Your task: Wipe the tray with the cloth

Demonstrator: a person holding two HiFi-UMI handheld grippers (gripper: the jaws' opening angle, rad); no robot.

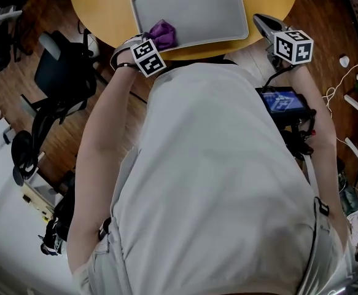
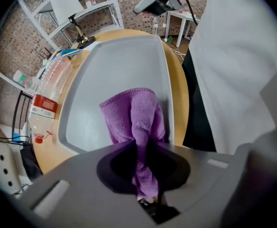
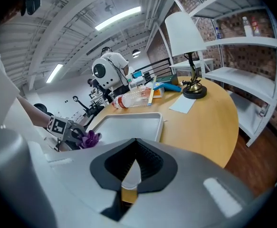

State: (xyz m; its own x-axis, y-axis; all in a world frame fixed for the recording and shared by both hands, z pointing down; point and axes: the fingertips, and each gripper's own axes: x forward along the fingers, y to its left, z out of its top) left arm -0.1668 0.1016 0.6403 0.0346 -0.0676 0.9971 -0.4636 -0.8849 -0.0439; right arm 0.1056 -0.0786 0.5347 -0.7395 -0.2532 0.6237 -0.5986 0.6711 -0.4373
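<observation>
Cloth [image 2: 136,115], pinched lengthwise in the left gripper [image 2: 142,148], hangs straight down onto the near left corner of the crosswise tray [image 1: 215,8]; right gripper [image 3: 135,144], jaws together, is empty.

This is a robotics lab in a loft-like, industrial room. Beyond the far edge of the round wooden table [image 3: 209,122] stands a white robot with a round head [image 3: 107,70], with darker rigs on stands next to it. Above the table runs a bare ceiling of beams and ducts, lit by long strip lights [image 3: 117,17]. Beside the table, open white metal shelves [image 3: 243,70] rise against a brick wall [image 2: 131,8]. A wooden floor [image 1: 326,20] surrounds the table. Loose white cables [image 1: 331,92] trail across it on one side, and a black office chair [image 1: 59,72] stands on the other. A white-shaded lamp [image 3: 188,42] sits on the table.
</observation>
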